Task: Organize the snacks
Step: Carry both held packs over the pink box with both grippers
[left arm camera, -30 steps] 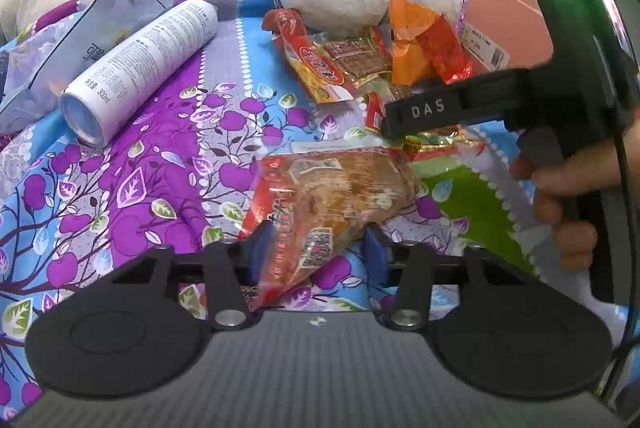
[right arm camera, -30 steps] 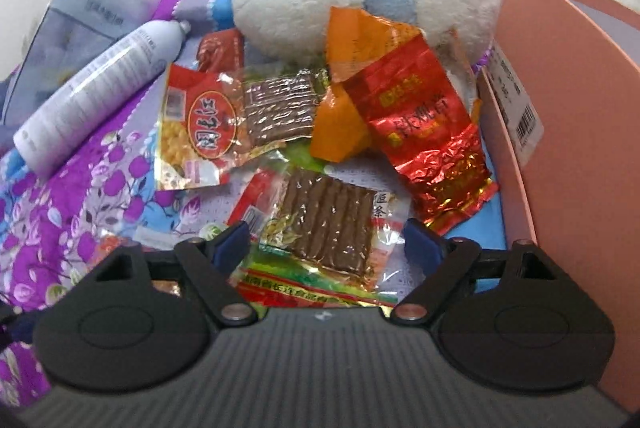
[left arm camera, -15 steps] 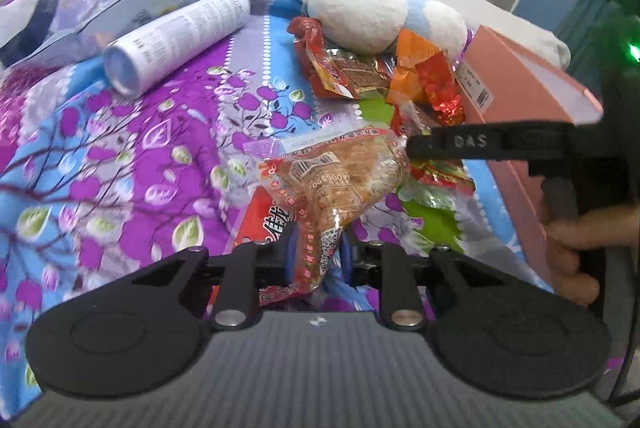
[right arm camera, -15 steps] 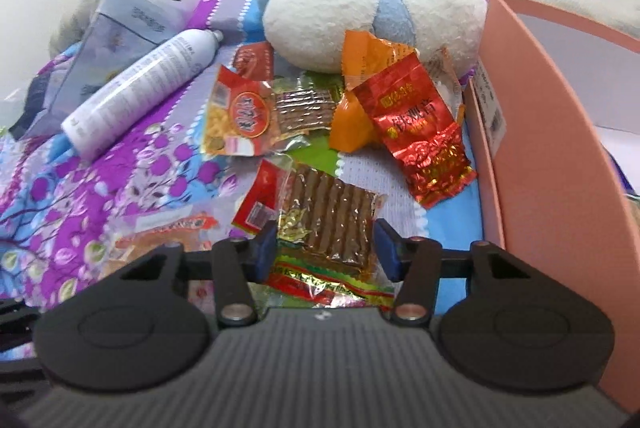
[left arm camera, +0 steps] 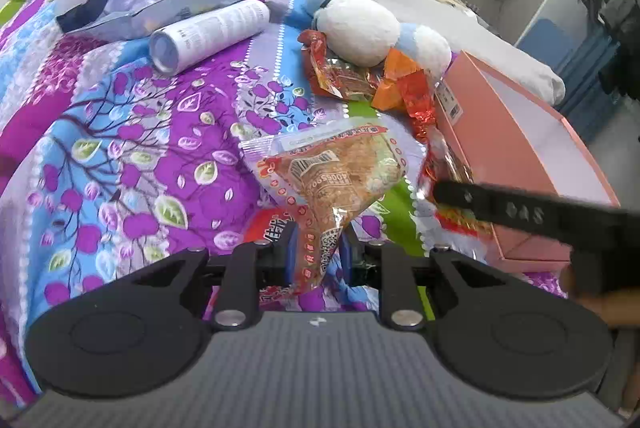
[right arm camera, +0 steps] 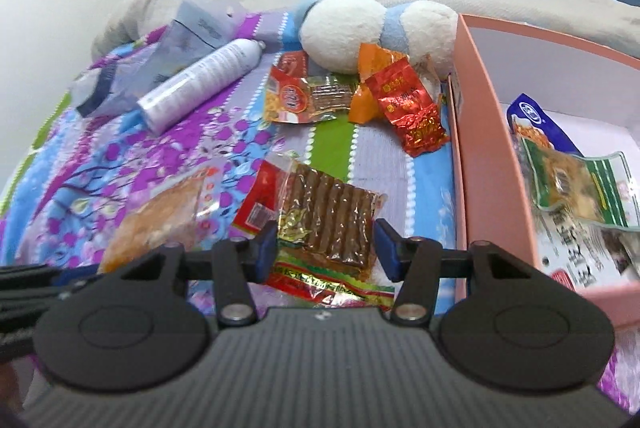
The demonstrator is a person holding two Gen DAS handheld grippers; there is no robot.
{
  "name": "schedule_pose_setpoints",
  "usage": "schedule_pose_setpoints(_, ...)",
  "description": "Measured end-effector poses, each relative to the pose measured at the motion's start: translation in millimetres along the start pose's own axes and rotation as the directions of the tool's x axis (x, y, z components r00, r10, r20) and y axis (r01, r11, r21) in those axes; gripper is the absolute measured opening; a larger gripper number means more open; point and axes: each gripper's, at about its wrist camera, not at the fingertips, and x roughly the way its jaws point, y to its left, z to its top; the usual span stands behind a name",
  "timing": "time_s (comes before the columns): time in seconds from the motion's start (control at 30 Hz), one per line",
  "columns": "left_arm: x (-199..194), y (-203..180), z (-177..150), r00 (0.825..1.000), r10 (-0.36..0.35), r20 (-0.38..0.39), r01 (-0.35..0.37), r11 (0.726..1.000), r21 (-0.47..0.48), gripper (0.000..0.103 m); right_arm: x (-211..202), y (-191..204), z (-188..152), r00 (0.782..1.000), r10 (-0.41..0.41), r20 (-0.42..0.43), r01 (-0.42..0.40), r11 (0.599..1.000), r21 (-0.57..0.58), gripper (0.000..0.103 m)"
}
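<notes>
The left gripper is clamped on an orange snack bag; the right gripper is clamped on a brown snack pack; both packs hang above the quilt beside the pink box. Keep each grip firm and clear the box wall before letting go. Count: two packs held; about three on the quilt near the plush toy; at least two in the box.

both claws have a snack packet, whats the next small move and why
Probably carry the right claw sideways over the pink box wall: it grips the brown-stick packet, the box sits just to its right and already holds snacks.
</notes>
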Motion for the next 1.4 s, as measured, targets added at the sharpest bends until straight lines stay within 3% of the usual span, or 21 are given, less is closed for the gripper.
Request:
schedule_pose_setpoints(0.27,-23.6,-11.3,-3.1,1.000,-0.017,-0.005,0.017,0.999,-0.031,0.025,-33.9,0.6,-15.2,1.000,0.015,0.013,-0.015,1.000,0.003,0.054)
schedule_pose_setpoints(0.77,-66.2,-43.2,16.3,0.998,-0.044,0.035,0.044,0.999,-0.002,0.025,-84.8,-1.2,-5.8,0.995,0.000,0.096,0.000,1.000,-0.004,0.054)
schedule_pose_setpoints(1.13,-79.4,-86.4,27.3,0.993,-0.109,0.052,0.105,0.992,0.066,0.025,-123.4,-30.2,-1.3,0.986,-0.060,0.158,0.056,0.998,0.033,0.054)
schedule_pose_setpoints(1.4,-67.0,-133.9,35.7,0.984,-0.175,0.025,0.170,0.976,0.136,0.025,-143.6,-70.9,-8.1,0.975,-0.135,0.179,0.118,0.988,0.101,0.054)
